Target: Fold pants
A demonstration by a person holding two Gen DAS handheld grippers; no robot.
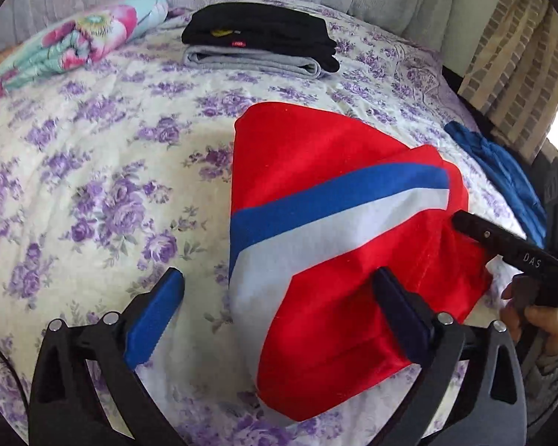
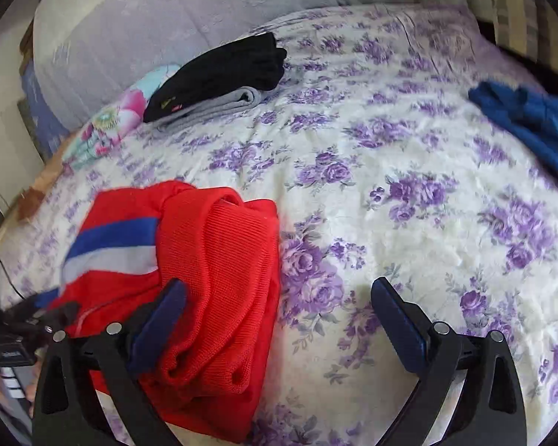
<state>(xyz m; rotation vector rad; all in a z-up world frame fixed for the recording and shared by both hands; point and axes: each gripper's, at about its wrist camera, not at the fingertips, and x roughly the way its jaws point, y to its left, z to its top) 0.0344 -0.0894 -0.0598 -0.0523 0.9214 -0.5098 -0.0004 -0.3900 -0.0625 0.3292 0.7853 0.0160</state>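
Left hand-held gripper [image 1: 279, 297]: jaws wide apart, nothing gripped; the red pants [image 1: 334, 223] lie under its right finger only. Right hand-held gripper [image 2: 279, 304]: also spread wide, empty, pants at its 9 o'clock. Pants sit folded on the bed [image 1: 93, 186], blue-white stripe up. Looks like the fold is released; next probably a final fold or moving them to the folded stack [image 1: 260, 41] at 12 o'clock. Floral purple bedspread, blue garment [image 2: 532, 119] at 2 o'clock, pillows behind.
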